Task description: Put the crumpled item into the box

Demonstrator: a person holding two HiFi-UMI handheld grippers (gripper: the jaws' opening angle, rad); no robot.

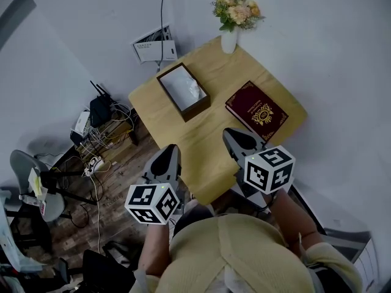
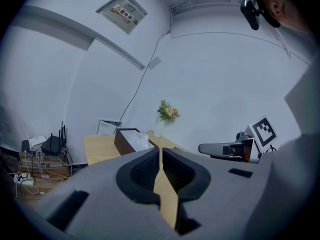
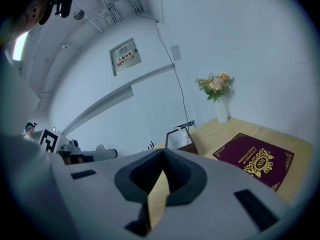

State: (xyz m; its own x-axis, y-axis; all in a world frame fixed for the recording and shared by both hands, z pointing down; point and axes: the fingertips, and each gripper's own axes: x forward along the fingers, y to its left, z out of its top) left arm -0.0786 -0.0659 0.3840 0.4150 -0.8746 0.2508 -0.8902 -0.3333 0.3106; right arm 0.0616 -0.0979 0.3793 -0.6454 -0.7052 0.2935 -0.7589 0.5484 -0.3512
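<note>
A dark brown open box stands on the far left part of the wooden table. A white crumpled item lies inside it. My left gripper hovers shut and empty at the table's near edge, short of the box. My right gripper is also shut and empty, above the table just near of the burgundy book. The left gripper view shows the box with the crumpled item beyond the closed left gripper. Past the closed right gripper, the right gripper view shows the box.
A white vase of flowers stands at the table's far corner. On the floor at the left are routers and tangled cables and a grey chair. A white panel leans on the wall behind the table.
</note>
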